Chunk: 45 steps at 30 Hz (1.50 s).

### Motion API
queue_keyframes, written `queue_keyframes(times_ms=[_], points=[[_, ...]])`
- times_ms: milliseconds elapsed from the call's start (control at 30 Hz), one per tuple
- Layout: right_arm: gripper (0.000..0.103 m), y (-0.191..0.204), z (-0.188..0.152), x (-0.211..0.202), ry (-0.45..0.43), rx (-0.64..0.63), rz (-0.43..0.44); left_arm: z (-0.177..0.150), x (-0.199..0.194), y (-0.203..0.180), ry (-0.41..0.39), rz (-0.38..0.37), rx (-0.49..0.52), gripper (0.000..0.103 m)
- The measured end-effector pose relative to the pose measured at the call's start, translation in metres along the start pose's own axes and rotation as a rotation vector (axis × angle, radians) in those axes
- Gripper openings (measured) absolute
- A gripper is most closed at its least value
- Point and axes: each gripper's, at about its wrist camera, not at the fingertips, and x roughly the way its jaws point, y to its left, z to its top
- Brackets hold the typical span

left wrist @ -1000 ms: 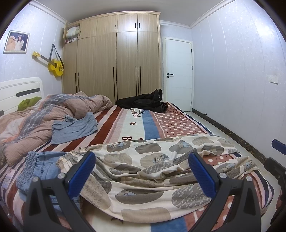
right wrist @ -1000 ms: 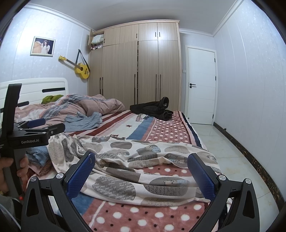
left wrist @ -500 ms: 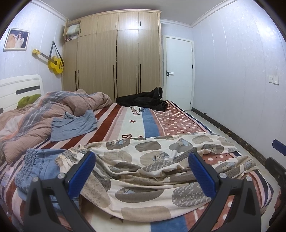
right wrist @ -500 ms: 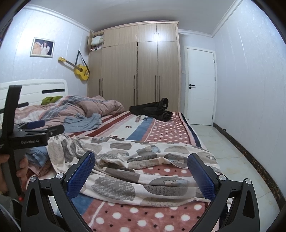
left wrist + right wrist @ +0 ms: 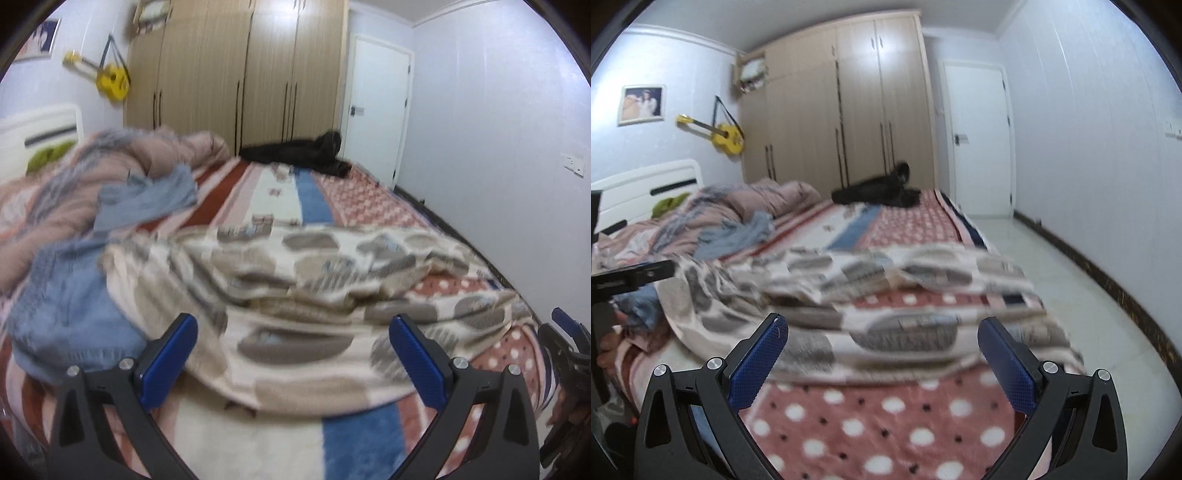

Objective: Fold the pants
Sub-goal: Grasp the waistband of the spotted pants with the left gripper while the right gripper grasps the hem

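A: From the left wrist camera, where are the pants (image 5: 314, 295)?

B: They lie crumpled on the bed (image 5: 258, 443), just ahead of the left tongs (image 5: 293, 345). The tongs are spread wide and hold nothing. The picture is blurred, so I cannot tell if they touch the cloth.

A: Which way does the long side go?

B: Across the view, left to right, with the bunched end beside a blue garment (image 5: 70, 325) on the left. I think this end is the waist, but I am not sure.

A: And the right wrist camera?

B: The pants (image 5: 886, 306) are again ahead, crosswise, and reach to the bed edge near the floor (image 5: 1052, 266). The right tongs (image 5: 882, 349) are also wide and empty. I judge each pair is nearer to its own end of the pants.

A: The room?

B: A soft blanket with dots and stripes, a wardrobe (image 5: 842, 110), a door (image 5: 979, 140), a yellow guitar (image 5: 720, 134).
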Motion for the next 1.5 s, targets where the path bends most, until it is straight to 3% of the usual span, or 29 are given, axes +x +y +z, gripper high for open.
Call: queue_keyframes(times_ms=[133, 267, 500, 667, 700, 800, 900, 933, 1000, 1100, 1167, 1300, 1500], points=[[0.102, -0.014, -0.017, 0.013, 0.061, 0.036, 0.01, -0.023, 0.022, 0.018, 0.102, 0.012, -0.057, 0.102], [0.102, -0.026, -0.025, 0.023, 0.095, 0.09, 0.029, -0.035, 0.039, 0.029, 0.145, -0.004, -0.126, 0.101], [0.102, -0.059, -0.038, 0.044, 0.178, 0.207, 0.003, -0.032, 0.062, 0.039, 0.13, 0.012, -0.166, 0.087], [0.095, -0.079, -0.043, 0.047, 0.194, 0.28, 0.029, -0.019, 0.08, 0.052, 0.117, 0.028, -0.197, 0.069], [0.093, -0.081, -0.043, 0.048, 0.197, 0.291, 0.03, -0.018, 0.081, 0.054, 0.111, 0.029, -0.203, 0.063], [0.085, -0.087, -0.042, 0.053, 0.212, 0.323, 0.03, -0.013, 0.088, 0.059, 0.121, 0.03, -0.218, 0.015], [0.063, -0.089, -0.037, 0.06, 0.234, 0.371, 0.056, -0.005, 0.079, 0.064, 0.091, -0.015, -0.242, 0.005], [0.058, -0.088, -0.037, 0.063, 0.251, 0.403, 0.1, -0.001, 0.073, 0.064, 0.073, -0.026, -0.244, 0.004], [0.058, -0.085, -0.039, 0.077, 0.311, 0.468, 0.189, 0.01, 0.056, 0.065, 0.035, -0.041, -0.236, 0.004], [0.054, -0.083, -0.039, 0.086, 0.314, 0.481, 0.147, 0.022, 0.04, 0.066, 0.007, -0.02, -0.212, 0.004], [0.046, -0.089, -0.037, 0.09, 0.293, 0.54, 0.134, 0.027, 0.032, 0.069, -0.004, -0.022, -0.216, 0.004], [0.009, -0.102, -0.035, 0.102, 0.263, 0.597, 0.011, 0.03, 0.028, 0.071, 0.003, -0.027, -0.206, 0.004], [0.003, -0.107, -0.034, 0.081, 0.224, 0.605, -0.064, 0.025, 0.022, 0.07, 0.011, -0.02, -0.197, 0.004]])
